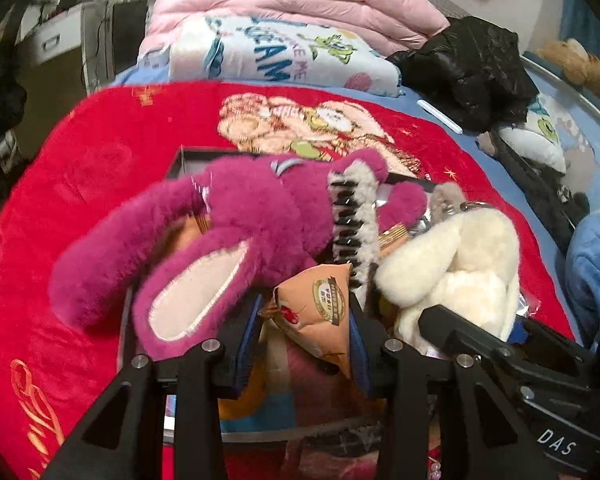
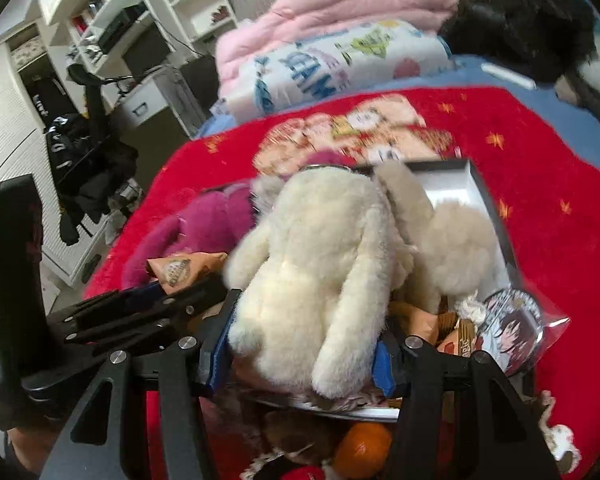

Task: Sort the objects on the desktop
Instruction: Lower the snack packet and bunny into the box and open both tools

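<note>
Carrying step of the sort: the left gripper (image 1: pixel 304 344), jaws part-closed, pinches an orange snack packet (image 1: pixel 320 312); the right gripper (image 2: pixel 300 354) clamps a cream plush toy (image 2: pixel 320 264). Both hang over the open box (image 2: pixel 476 184) on the red blanket (image 1: pixel 60 152). Next, presumably: lower, then release. Legible: "DAS" on the neighbouring gripper; the packet's seal is unreadable.

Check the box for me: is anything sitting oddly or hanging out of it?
Yes. The box is overfilled at one end: the magenta plush has its ears draped over the rim onto the red blanket, while the box's far corner is bare. A bagged badge lies outside, beside it.
</note>
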Available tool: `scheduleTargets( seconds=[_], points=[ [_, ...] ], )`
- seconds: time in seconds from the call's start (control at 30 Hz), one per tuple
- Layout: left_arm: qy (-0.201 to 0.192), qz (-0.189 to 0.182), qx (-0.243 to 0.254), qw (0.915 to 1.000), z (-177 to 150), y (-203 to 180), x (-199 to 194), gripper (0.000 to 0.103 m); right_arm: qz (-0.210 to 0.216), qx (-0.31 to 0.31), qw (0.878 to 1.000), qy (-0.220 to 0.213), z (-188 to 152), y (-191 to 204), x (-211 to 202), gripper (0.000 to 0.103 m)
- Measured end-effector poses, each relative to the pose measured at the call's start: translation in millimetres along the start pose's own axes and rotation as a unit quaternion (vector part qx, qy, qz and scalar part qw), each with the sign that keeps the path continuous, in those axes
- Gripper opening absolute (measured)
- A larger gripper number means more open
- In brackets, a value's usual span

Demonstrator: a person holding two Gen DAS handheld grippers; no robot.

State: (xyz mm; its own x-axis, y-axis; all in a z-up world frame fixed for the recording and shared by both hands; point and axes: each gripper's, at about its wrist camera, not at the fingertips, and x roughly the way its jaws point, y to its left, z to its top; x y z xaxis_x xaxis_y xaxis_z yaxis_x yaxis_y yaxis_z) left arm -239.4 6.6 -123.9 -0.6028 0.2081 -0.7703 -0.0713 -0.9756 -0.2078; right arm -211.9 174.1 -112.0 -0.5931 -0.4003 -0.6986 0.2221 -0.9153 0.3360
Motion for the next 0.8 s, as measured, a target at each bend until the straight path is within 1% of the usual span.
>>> scheduleTargets(
  seconds=[0.13,0.23,0.3,0.63,0.73,0.8],
  points=[
    [-0.004,0.028,0.041,0.9988,-6,-6,6,0.041,-0.01,-0.006,1.0,0.004,-2,-3,9,0.054],
    [-0.007,0.027,0.034,0.999,-6,-3,6,0.041,-0.012,-0.007,1.0,0.007,-7,-4,12,0.055],
    [-0.011,0.033,0.041,0.9985,-7,-5,7,0.041,-0.017,-0.008,1.0,0.013,-9,-4,15,0.055],
    [-0.018,0.035,0.042,0.9983,-10,-1,6,0.041,-0.015,-0.002,1.0,0.013,-12,-6,15,0.055],
    [-0.019,0.037,0.043,0.9982,-9,-2,7,0.041,-0.011,0.001,1.0,0.014,-12,-7,15,0.056],
    [-0.019,0.041,0.042,0.9981,-10,-2,7,0.042,-0.008,0.007,1.0,0.015,-11,-8,16,0.06]
  ],
)
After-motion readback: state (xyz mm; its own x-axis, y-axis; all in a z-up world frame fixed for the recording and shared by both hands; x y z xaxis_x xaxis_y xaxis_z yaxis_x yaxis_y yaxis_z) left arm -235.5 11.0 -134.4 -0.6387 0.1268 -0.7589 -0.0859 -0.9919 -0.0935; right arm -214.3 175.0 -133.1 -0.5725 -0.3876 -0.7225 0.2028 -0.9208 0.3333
